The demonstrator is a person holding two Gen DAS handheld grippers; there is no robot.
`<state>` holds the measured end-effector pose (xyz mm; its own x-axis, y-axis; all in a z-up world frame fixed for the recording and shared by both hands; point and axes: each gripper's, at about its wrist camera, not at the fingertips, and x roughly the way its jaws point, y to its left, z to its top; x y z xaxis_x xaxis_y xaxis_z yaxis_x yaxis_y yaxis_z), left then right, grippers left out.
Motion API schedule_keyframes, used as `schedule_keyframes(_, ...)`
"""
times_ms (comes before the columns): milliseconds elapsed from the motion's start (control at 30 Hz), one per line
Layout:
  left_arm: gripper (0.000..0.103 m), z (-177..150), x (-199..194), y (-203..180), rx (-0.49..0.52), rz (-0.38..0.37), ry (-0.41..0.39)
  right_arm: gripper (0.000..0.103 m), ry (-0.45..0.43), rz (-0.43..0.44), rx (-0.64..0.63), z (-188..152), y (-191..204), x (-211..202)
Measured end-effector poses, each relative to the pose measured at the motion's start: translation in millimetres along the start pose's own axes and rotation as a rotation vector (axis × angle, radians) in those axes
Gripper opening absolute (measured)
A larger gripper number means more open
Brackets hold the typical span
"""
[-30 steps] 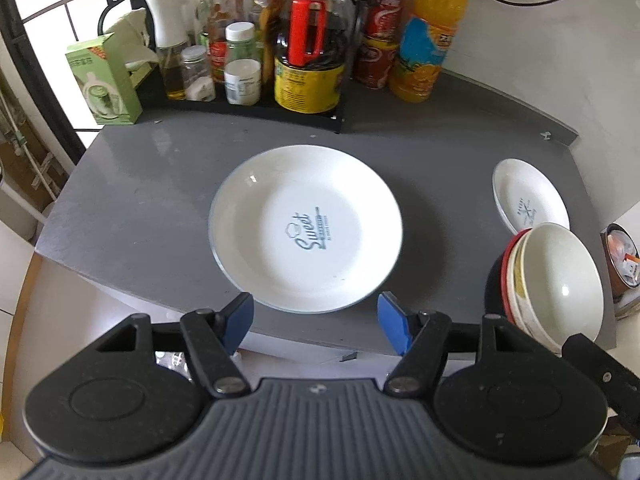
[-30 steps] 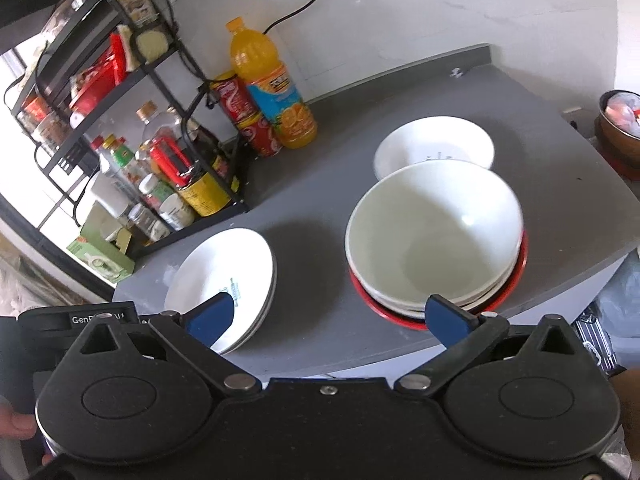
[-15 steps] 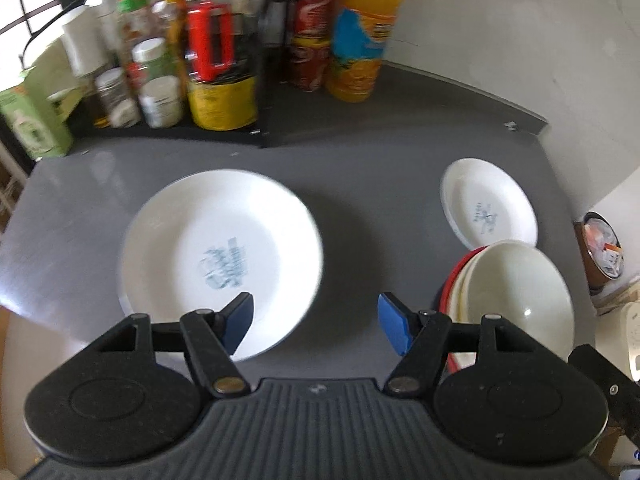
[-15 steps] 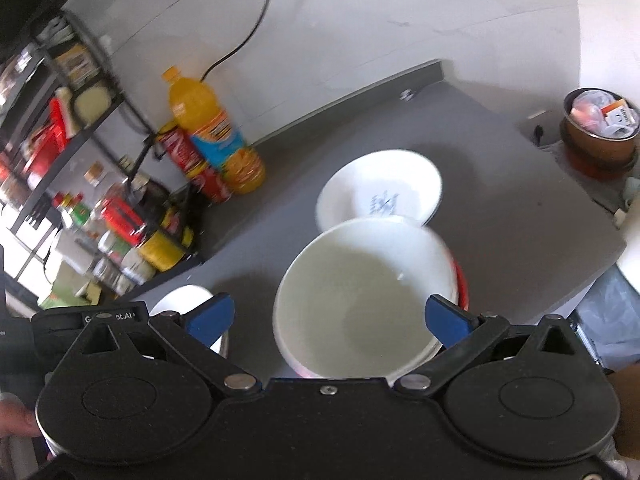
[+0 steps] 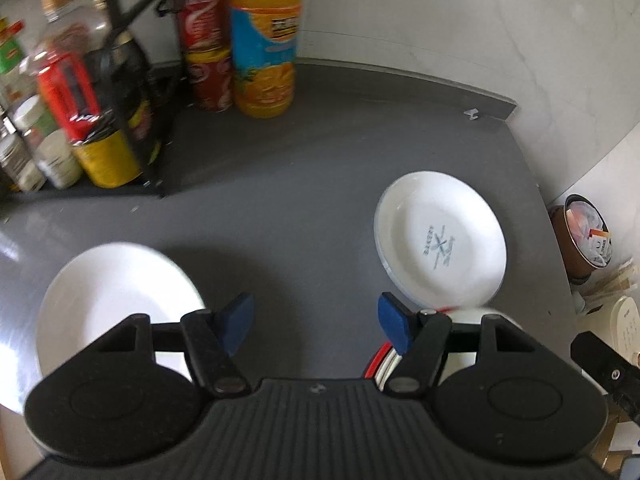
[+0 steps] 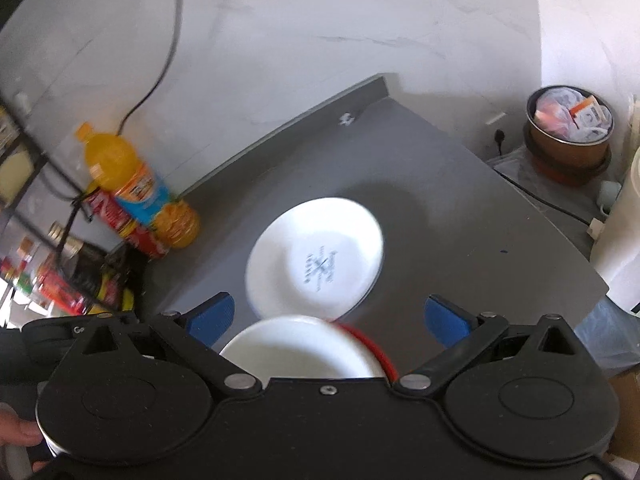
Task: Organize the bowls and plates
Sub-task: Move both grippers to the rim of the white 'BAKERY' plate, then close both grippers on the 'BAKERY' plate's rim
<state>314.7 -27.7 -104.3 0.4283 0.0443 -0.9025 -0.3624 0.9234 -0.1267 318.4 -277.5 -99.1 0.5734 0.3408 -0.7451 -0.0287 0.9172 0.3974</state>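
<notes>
A small white plate with a blue mark (image 5: pixel 442 240) lies on the grey counter (image 5: pixel 280 208) at the right; it also shows in the right wrist view (image 6: pixel 316 260). A stack of white bowls on a red-rimmed one (image 6: pixel 304 346) sits just in front of it, mostly hidden behind my grippers (image 5: pixel 384 358). A large white plate (image 5: pixel 116 288) lies at the left. My left gripper (image 5: pixel 316 322) is open and empty above bare counter between the plates. My right gripper (image 6: pixel 328 318) is open and empty over the bowl stack.
A black rack with sauce bottles and jars (image 5: pixel 76 120) stands at the back left. Red cans (image 5: pixel 206 40) and an orange juice bottle (image 5: pixel 266 40) stand beside it. A brown pot of packets (image 6: pixel 570 126) sits off the counter's right edge. A wall runs behind.
Both grippers have swung right and forward. The large plate slid to the left of the left view; the small plate came centre and the bowl stack dropped under the grippers.
</notes>
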Motion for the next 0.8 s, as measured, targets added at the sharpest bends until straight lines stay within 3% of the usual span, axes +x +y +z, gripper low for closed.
schedule_keyframes(400, 0.067, 38.4, 70.5, -41.0, 0.04, -0.014, 0.085, 0.08, 0.126, -0.027, 0.147, 32.3, -55.5, 61.0)
schedule_keyframes(600, 0.066, 47.3, 105.9, -55.2, 0.058, -0.007, 0.121, 0.077, 0.17, -0.001, 0.125, 41.4, -66.8, 86.4)
schedule_keyframes(800, 0.063, 54.5, 135.7, -60.9, 0.043, 0.0, 0.152, 0.064, 0.246, 0.015, 0.125, 43.3, -78.0, 119.8)
